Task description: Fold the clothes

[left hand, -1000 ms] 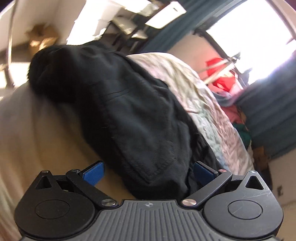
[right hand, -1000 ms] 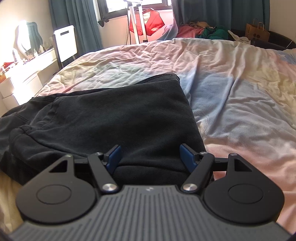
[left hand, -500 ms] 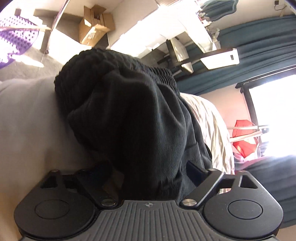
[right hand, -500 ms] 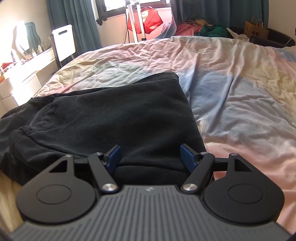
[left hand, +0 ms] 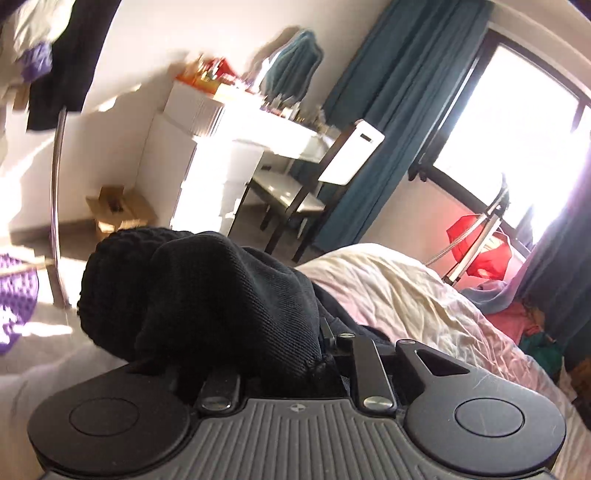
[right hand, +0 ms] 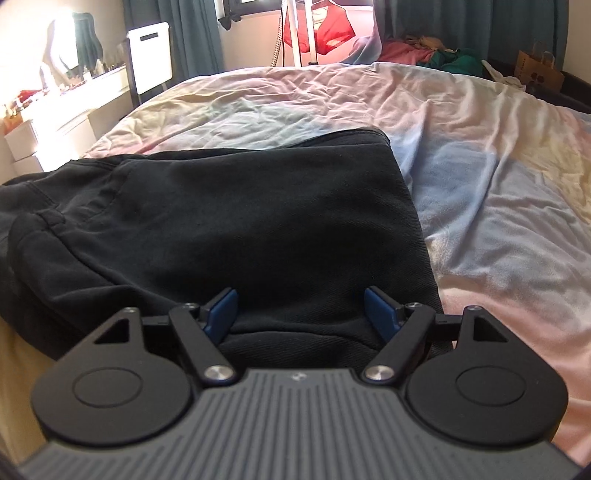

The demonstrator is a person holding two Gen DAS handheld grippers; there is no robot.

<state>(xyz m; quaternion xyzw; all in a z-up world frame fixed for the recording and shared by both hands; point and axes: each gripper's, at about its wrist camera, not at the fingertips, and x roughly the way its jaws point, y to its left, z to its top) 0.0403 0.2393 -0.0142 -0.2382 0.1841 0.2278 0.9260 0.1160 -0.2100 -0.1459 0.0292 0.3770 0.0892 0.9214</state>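
Left claw (left hand: 280, 354) over rumpled bedspread (left hand: 406, 295)

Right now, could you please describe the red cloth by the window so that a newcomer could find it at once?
Start at the bed and look past its far edge to the bright window between the teal curtains. There a white stand rises, and the red cloth hangs from it. It is the only bright red thing hanging up; the pink and green clothes to its right lie in a heap.
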